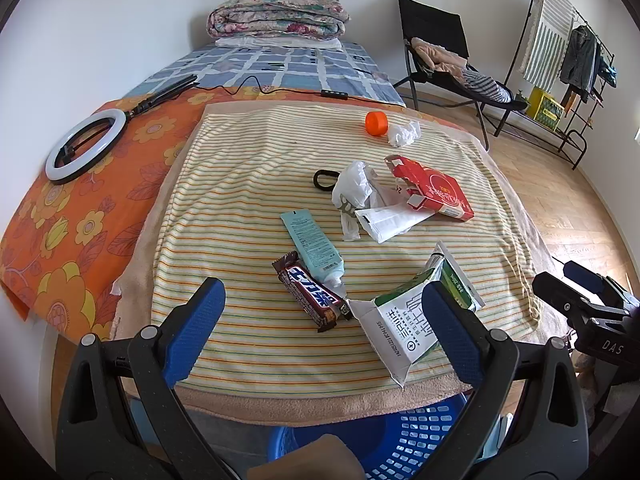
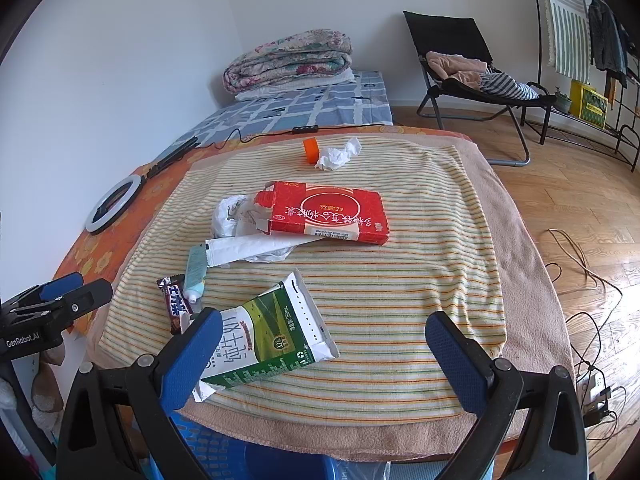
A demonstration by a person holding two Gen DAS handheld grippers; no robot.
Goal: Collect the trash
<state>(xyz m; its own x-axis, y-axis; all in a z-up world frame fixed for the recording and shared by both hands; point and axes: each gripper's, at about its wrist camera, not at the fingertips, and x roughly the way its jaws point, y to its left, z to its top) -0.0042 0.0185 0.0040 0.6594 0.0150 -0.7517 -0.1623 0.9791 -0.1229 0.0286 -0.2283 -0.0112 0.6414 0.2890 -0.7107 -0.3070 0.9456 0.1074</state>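
Striped yellow towelling [image 1: 248,184] covers the table where the trash lies scattered: a green-and-white milk carton [image 2: 264,344] at the near edge, a chocolate bar wrapper [image 1: 310,296] and a pale blue tube [image 1: 314,246] just beside it, a red box [image 2: 332,214] beyond. Both the left hand-held gripper [image 1: 324,332] and the right hand-held gripper [image 2: 324,356] gape wide, holding nothing, above a blue basket [image 1: 420,436] below the carton.

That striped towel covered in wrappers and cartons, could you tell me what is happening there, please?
A person holds two handheld grippers over the yellow striped towel, collecting trash. Both the left gripper and the right gripper are open and empty. The flattened green-and-white milk carton lies nearest; the torn red cardboard box and brown chocolate bar wrapper are untouched. A blue plastic basket waits below.
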